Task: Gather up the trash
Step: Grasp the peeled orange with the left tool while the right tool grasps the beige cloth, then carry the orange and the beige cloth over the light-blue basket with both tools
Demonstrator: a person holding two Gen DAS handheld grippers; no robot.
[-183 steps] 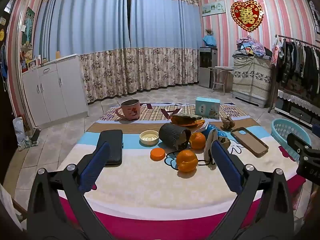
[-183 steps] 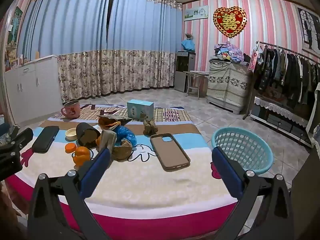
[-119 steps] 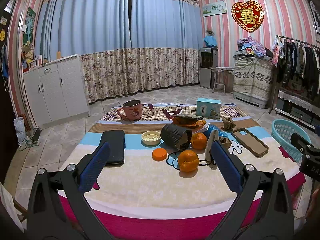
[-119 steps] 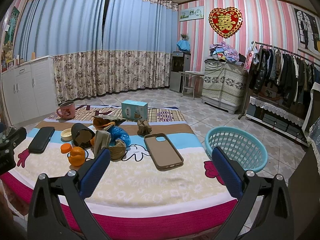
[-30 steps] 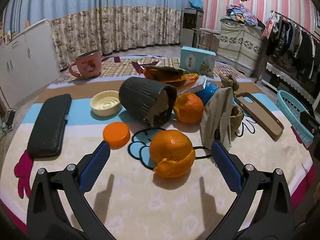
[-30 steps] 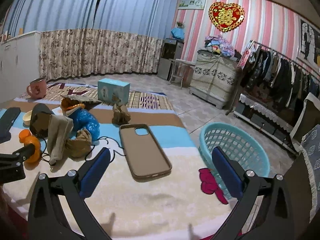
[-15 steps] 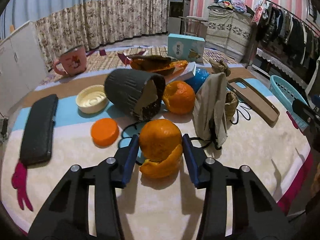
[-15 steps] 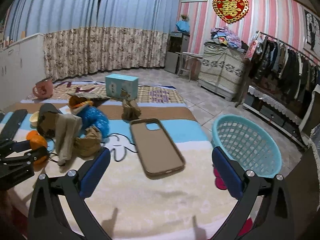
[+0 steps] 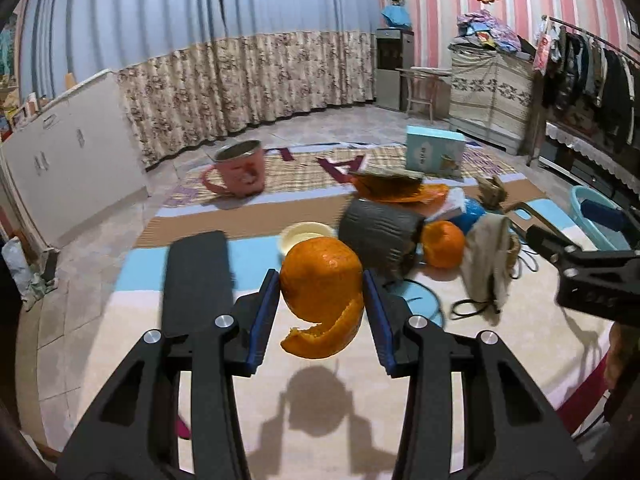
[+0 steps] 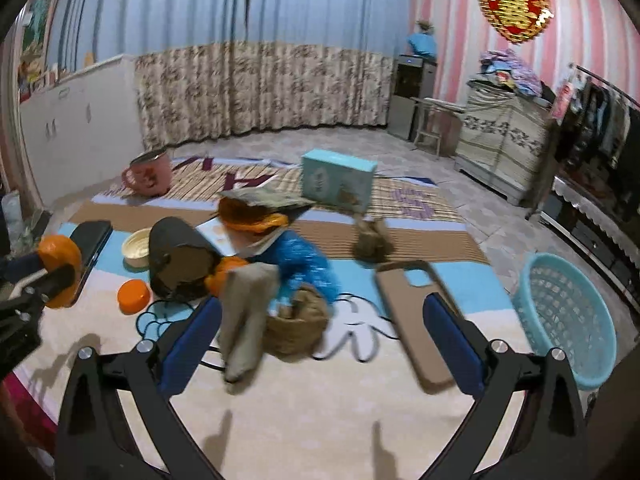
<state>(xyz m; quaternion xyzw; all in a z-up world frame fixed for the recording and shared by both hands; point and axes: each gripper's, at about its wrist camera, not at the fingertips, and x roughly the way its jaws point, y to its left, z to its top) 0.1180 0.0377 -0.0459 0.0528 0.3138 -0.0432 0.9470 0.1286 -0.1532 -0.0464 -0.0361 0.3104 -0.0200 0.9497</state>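
Note:
My left gripper [image 9: 322, 300] is shut on an orange peel [image 9: 322, 298], held lifted above the cloth with its shadow below. The peel [image 10: 60, 270] also shows at the left edge of the right wrist view, between the left gripper's fingers. My right gripper [image 10: 320, 334] is open and hangs over a beige sock [image 10: 246, 316] and a crumpled brown wrapper [image 10: 298, 324]. More litter lies behind: a blue bag [image 10: 306, 264], another orange peel [image 9: 443, 243], an orange wrapper [image 10: 254, 212]. The turquoise basket [image 10: 568, 320] stands on the floor at the right.
On the cloth-covered table lie a tipped dark cup [image 9: 378, 236], a cream lid [image 9: 306, 235], an orange cap [image 10: 134, 296], a black case [image 9: 198, 280], a brown phone case [image 10: 416, 312], a pink mug [image 9: 240, 172] and a light blue box [image 10: 338, 182].
My left gripper closed on the orange peel and lifted it off the cloth. My right gripper swung left across the table, from the phone case toward the sock and brown wrapper.

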